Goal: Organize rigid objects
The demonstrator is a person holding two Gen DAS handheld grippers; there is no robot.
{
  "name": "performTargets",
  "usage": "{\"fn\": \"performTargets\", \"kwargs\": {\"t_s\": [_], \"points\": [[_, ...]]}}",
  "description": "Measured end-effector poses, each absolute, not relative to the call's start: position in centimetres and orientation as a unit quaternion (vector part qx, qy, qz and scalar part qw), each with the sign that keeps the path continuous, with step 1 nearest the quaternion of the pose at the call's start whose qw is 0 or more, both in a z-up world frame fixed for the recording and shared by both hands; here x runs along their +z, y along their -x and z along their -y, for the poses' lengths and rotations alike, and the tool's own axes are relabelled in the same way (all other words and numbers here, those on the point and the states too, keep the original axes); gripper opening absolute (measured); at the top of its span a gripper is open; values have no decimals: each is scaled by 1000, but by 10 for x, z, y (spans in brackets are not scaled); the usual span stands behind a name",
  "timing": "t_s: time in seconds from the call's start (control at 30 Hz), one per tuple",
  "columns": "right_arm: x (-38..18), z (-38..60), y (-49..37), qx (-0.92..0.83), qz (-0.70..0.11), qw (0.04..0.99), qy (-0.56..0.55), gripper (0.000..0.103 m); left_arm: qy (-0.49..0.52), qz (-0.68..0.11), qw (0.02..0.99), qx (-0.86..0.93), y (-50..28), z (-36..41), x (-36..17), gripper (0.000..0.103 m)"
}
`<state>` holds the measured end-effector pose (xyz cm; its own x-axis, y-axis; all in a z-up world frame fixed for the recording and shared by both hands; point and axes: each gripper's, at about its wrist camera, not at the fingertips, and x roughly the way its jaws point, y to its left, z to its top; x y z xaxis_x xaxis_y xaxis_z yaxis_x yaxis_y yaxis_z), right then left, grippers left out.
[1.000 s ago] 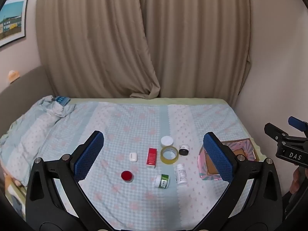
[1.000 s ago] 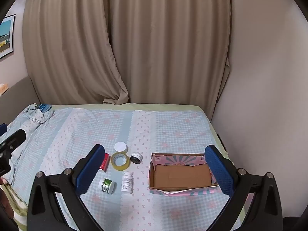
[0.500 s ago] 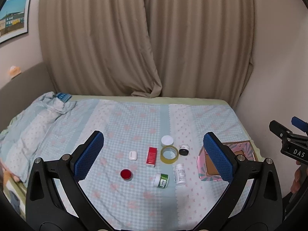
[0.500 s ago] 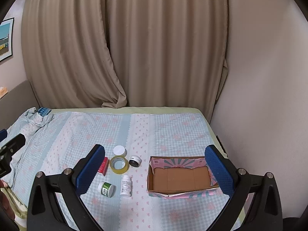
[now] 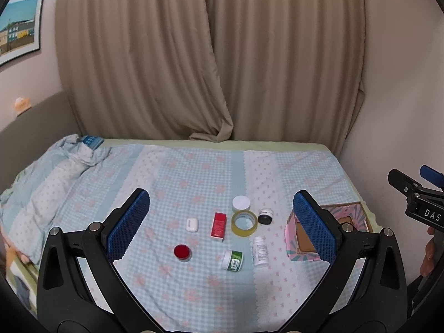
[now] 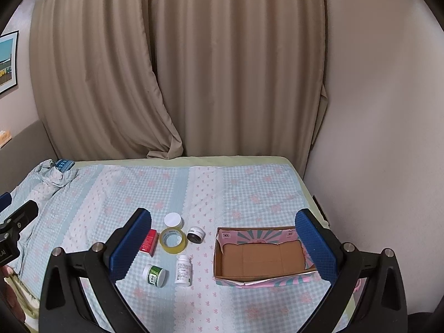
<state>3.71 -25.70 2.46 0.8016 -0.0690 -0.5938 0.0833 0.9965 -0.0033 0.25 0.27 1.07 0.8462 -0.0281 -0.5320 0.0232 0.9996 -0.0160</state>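
Note:
Small objects lie on the checked bedspread: a red round tin (image 5: 182, 252), a white earbud case (image 5: 192, 225), a red box (image 5: 218, 226), a tape roll (image 5: 244, 223), a white-lidded jar (image 5: 241, 203), a black jar (image 5: 265, 216), a green jar (image 5: 233, 260) and a white pill bottle (image 5: 260, 251). An open cardboard box (image 6: 260, 258) sits to their right, with nothing in it. My left gripper (image 5: 222, 233) and right gripper (image 6: 223, 245) are both open and empty, held high above the bed, well short of the objects.
A crumpled quilt (image 5: 50, 177) lies at the bed's left. Beige curtains (image 5: 211, 63) hang behind the bed. A wall (image 6: 383, 127) runs along the bed's right edge. The right gripper shows at the right edge of the left wrist view (image 5: 416, 208).
Both cameras have risen and tilted slightly, so the objects and box sit a little lower and farther away. Nothing on the bed has moved; both grippers stay open.

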Motion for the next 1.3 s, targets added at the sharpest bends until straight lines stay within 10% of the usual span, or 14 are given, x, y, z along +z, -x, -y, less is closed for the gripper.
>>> {"fn": "performTargets", "kwargs": {"t_s": [1.3], "points": [[23,256,-32,-37,-307,951,-14,103,1,-276,961,-16,3,3,7,103]]}}
